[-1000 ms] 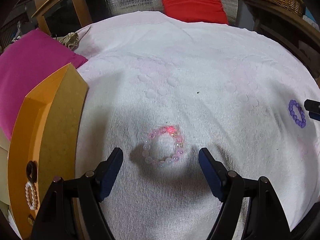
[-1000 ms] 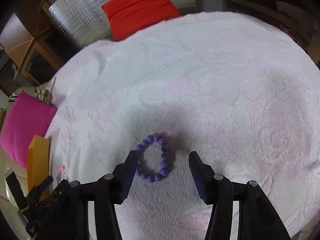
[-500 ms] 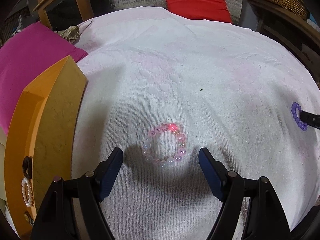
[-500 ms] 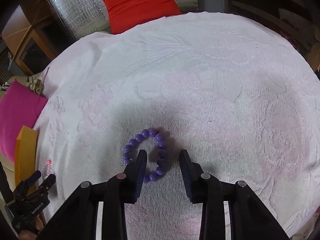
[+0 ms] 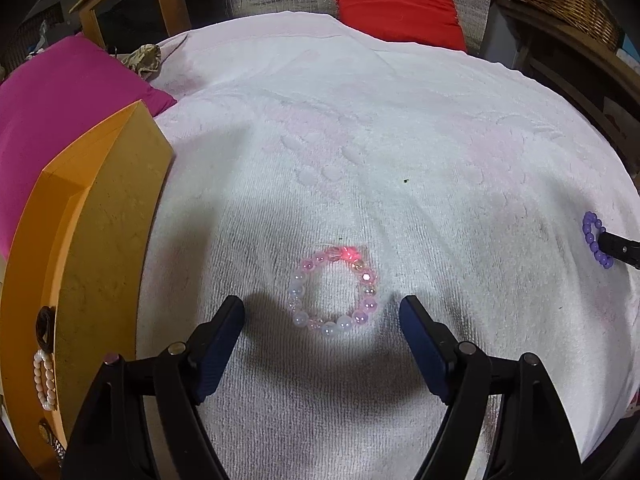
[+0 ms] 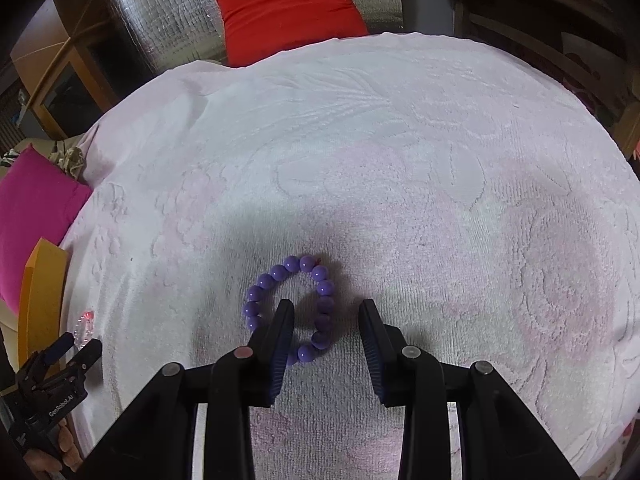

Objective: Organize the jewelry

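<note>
Two bead bracelets lie flat on a pale towel, each with a gripper poised over it.

The purple bracelet [image 6: 291,307] lies on the towel [image 6: 400,152] under the right gripper [image 6: 326,328]. Its jaws stand narrow: the left finger [image 6: 280,332] sits inside the ring and the right finger outside, with the ring's right-hand beads in the gap between them. No pad is seen pressing on a bead. The pink bracelet [image 5: 334,290], of pale pink and clear beads with a red light spot on its far edge, lies well apart to the left. The left gripper [image 5: 322,318] hangs just short of it, jaws wide and holding nothing. An orange box [image 5: 92,240] stands at the towel's left edge, with a pearl bracelet [image 5: 44,380] seen inside. A magenta cushion [image 5: 52,92] lies beyond the box, and a red cushion [image 5: 394,0] at the far side.
</note>
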Demonstrator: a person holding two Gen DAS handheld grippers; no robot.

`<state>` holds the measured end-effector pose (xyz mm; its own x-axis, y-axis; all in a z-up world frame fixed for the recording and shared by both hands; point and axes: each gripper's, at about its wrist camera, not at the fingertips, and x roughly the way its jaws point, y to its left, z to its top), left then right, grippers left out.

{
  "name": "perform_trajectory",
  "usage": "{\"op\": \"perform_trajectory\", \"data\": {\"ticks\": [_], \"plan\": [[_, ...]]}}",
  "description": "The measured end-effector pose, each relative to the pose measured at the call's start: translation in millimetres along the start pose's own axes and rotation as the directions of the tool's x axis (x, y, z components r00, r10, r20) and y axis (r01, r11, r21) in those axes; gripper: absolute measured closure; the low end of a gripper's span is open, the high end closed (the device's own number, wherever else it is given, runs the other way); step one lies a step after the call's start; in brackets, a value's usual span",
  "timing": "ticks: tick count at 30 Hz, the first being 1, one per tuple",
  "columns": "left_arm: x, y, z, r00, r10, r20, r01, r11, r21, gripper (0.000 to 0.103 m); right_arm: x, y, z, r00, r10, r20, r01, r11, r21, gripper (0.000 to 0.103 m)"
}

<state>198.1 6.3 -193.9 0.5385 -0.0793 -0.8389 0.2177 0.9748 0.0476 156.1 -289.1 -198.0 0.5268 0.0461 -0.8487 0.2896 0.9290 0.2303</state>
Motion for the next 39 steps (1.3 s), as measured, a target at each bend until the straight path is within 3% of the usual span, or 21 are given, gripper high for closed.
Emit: {"op": "perform_trajectory", "data": {"ticks": [12, 16, 19, 27, 32, 35, 36, 38, 39], "plan": [[-1, 0, -3, 1.0, -0.009, 0.015, 0.009, 1.0, 0.005, 0.025, 0, 0, 0, 1.0, -0.001, 0.001, 0.001, 1.0, 0.01, 0.065], [-6, 4, -1, 0.999, -0.047, 0.028, 0.047, 0.999, 0.014, 0.058, 1, -2, 2, 1.0, 0.009, -0.005, -0.009, 1.0, 0.015, 0.063], [-7, 11, -1, 0.996, -0.086, 0.024, 0.086, 0.996, 0.005, 0.067, 1, -4, 3, 0.999, 0.048, -0.014, -0.048, 0.998, 0.031, 0.052], [-8, 24, -3, 0.986, -0.168, 0.02, 0.168, 0.986, 0.015, 0.066, 1, -7, 5, 0.997, 0.071, -0.03, -0.07, 0.997, 0.038, 0.046], [-7, 14, -3, 0.986, -0.165, 0.019, 0.164, 0.986, 0.035, 0.05, 0, -11, 4, 0.994, 0.106, -0.038, -0.104, 0.993, 0.047, 0.046], [-5, 7, 0, 0.989, -0.144, 0.022, 0.143, 0.989, 0.041, 0.05, -1, -16, 4, 0.989, 0.139, -0.043, -0.136, 0.989, 0.06, 0.046], [-4, 7, 1, 0.989, -0.148, 0.025, 0.148, 0.989, 0.033, 0.054, -1, -17, 4, 0.988, 0.147, -0.045, -0.144, 0.988, 0.063, 0.046], [-4, 6, 2, 0.987, -0.159, 0.028, 0.158, 0.987, 0.029, 0.076, -1, -20, 4, 0.985, 0.168, -0.05, -0.164, 0.984, 0.074, 0.046], [-3, 7, 3, 0.987, -0.16, 0.03, 0.159, 0.987, 0.026, 0.078, -1, -22, 3, 0.983, 0.178, -0.052, -0.174, 0.981, 0.081, 0.046]]}}
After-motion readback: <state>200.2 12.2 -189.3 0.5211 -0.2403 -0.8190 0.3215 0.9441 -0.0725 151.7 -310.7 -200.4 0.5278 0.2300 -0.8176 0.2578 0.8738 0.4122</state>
